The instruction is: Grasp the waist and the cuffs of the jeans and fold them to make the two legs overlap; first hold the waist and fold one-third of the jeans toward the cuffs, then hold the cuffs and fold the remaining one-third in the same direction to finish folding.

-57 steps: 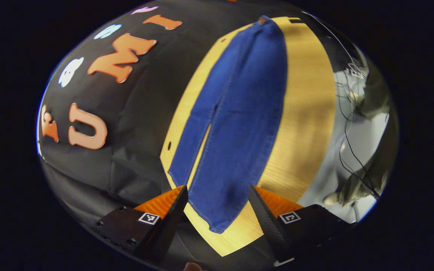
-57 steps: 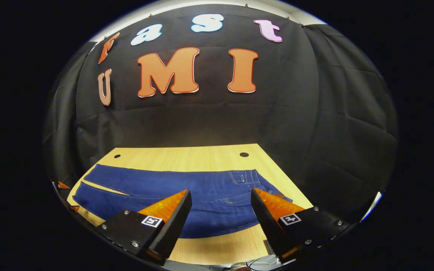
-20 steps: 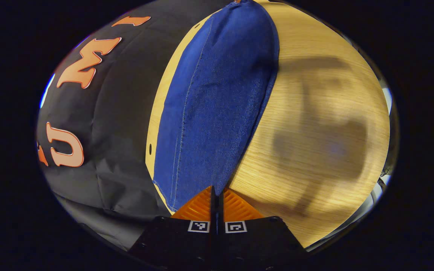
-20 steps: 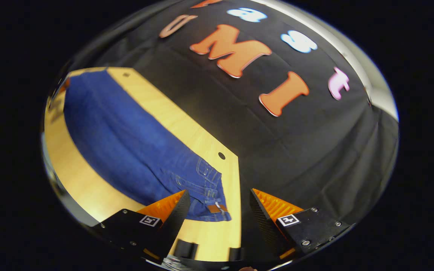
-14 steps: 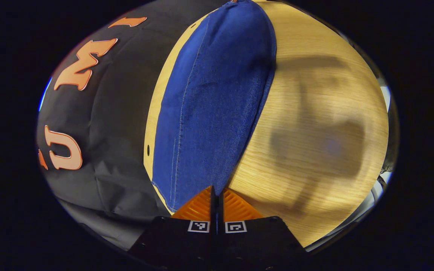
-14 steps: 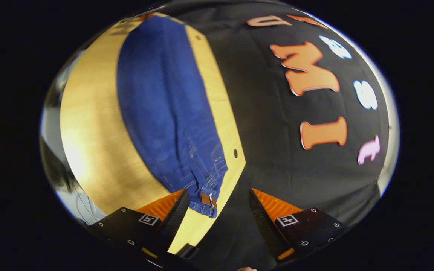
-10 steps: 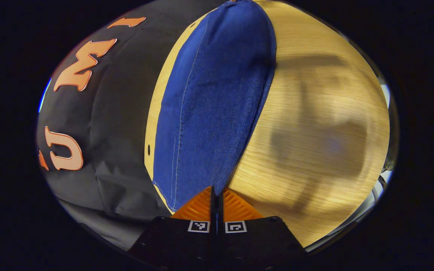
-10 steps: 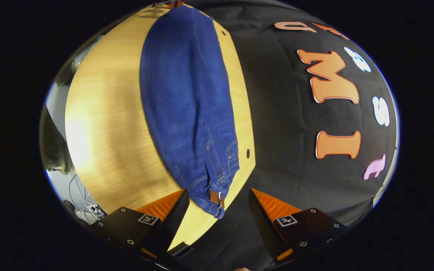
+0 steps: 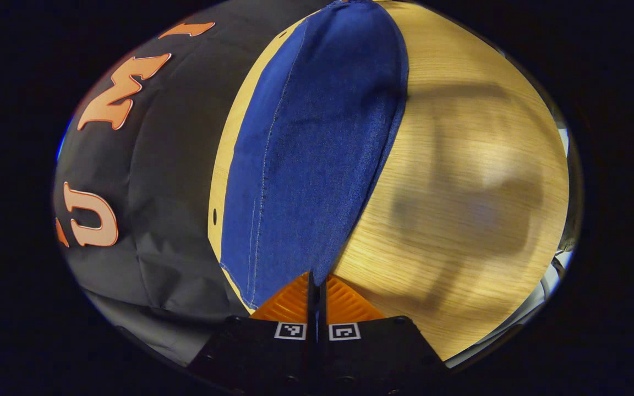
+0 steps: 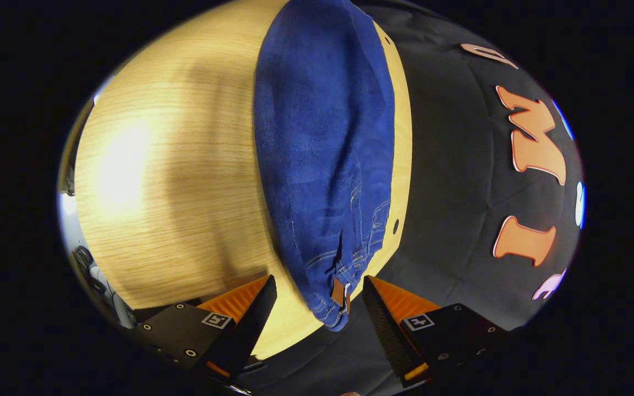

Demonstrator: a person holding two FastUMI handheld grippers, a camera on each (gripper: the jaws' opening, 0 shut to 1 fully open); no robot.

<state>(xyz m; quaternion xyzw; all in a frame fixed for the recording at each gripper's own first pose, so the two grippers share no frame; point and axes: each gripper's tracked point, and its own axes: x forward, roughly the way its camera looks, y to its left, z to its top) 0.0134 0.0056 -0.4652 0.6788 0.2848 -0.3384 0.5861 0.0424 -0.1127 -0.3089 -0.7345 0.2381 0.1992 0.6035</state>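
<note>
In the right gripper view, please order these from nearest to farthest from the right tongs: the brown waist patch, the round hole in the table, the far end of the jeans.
1. Brown waist patch, between the open right tongs.
2. Round hole in the table, beside the booth wall.
3. Far end of the jeans, top of the view.

My left claw [image 9: 317,286] ends in two wedge-shaped fingers with ribbed inner faces, mounted on dark blocks. Each block carries a small square black-and-white marker near its front edge. My right claw [image 10: 320,294] has the same build: ridged wedges with toothed inner edges, a square marker on each dark block, and round screw heads set along the blocks' outer corners.
</note>
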